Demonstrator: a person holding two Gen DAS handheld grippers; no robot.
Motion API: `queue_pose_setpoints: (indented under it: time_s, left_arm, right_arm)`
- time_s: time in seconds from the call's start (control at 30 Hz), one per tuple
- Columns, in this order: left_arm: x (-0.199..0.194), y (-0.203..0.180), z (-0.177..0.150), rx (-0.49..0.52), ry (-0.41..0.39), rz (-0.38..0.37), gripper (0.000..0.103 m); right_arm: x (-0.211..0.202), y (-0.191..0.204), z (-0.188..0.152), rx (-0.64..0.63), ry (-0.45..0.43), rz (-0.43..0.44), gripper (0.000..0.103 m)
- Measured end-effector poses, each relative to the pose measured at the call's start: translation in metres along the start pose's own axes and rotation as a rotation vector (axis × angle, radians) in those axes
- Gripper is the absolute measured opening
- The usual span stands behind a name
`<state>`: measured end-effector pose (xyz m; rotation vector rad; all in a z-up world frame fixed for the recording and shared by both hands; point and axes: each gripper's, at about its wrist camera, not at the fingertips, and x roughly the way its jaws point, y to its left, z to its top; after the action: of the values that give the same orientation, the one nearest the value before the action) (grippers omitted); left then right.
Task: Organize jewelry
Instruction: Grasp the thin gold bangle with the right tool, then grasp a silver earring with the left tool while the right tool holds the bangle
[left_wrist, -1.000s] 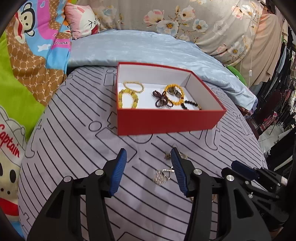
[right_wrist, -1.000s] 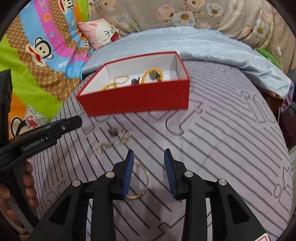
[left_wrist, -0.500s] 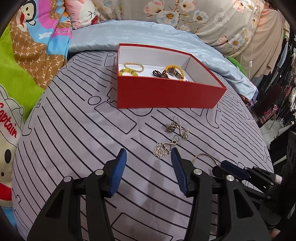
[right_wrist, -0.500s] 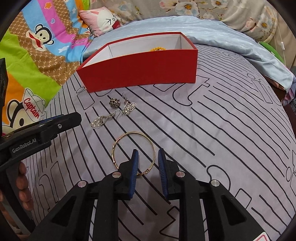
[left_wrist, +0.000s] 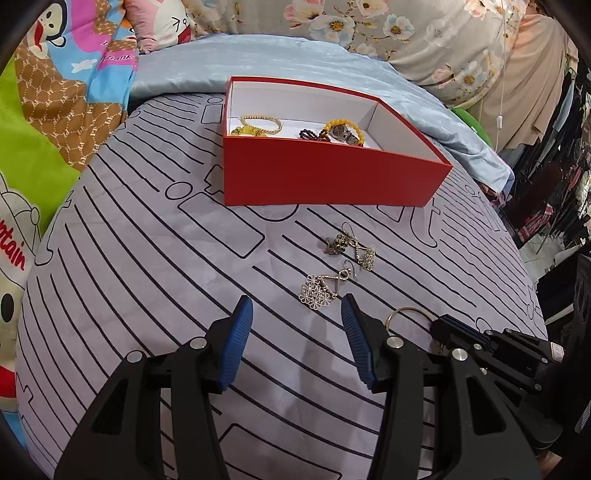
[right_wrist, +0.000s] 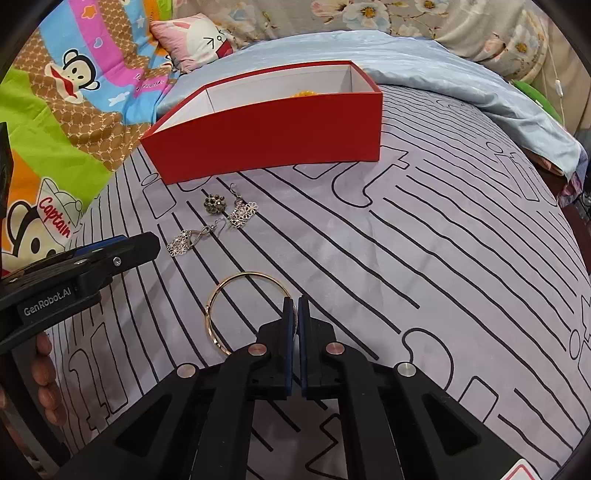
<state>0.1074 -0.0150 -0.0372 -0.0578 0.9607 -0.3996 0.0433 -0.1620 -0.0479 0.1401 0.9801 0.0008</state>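
while pinching the right side of the bangle, right gripper sits pressed together on the thin gold rim, having just been closing on it. rest of the bangle lying flat on the sheet, loop reaching out left of the fingers. only partly visible in the left view, tucked behind the left gripper's right finger.

left gripper spread, nothing between the fingers, just striped sheet. hovering low over the bed, tips just short of the near earring. seen from the right view as a black arm with a blue pad coming in from the left edge, tip close to that same flower-cluster earring.

three small bits left loose on the sheet between box and grippers: near earring, a second earring of the same flowery silver kind a little further up, and a dark round stud just beside it. stud and second earring nearly touching in the left view, slightly apart in the right one.

red box beyond them, open, white inside, sitting flat on the sheet. already in there: thin gold bead bracelet and chunky yellow beads at the left end, dark beads in the middle, yellow bracelet with a watch lying on it further right. mostly hidden by the front wall in the right view, only a scrap of yellow showing.

pale blue blanket bunched behind the box, cartoon monkey bedding off to the left. fingers of a hand wrapped round the left gripper's handle at the edge of the right view.
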Motion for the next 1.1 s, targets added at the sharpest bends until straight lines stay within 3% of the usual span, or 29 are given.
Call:
queue_pose_setpoints:
  time_s: [0.6,1.1]
  left_arm:
    - [0.033,-0.027,0.027,0.077,-0.024,-0.052,0.047]
    - [0.052,-0.033,0.032,0.094,0.0,-0.044,0.018]
  right_arm:
    - [-0.013,-0.018,0.007,0.067,-0.015,0.026,0.002]
    - [-0.01,-0.022,0.01,0.089,-0.014,0.044,0.002]
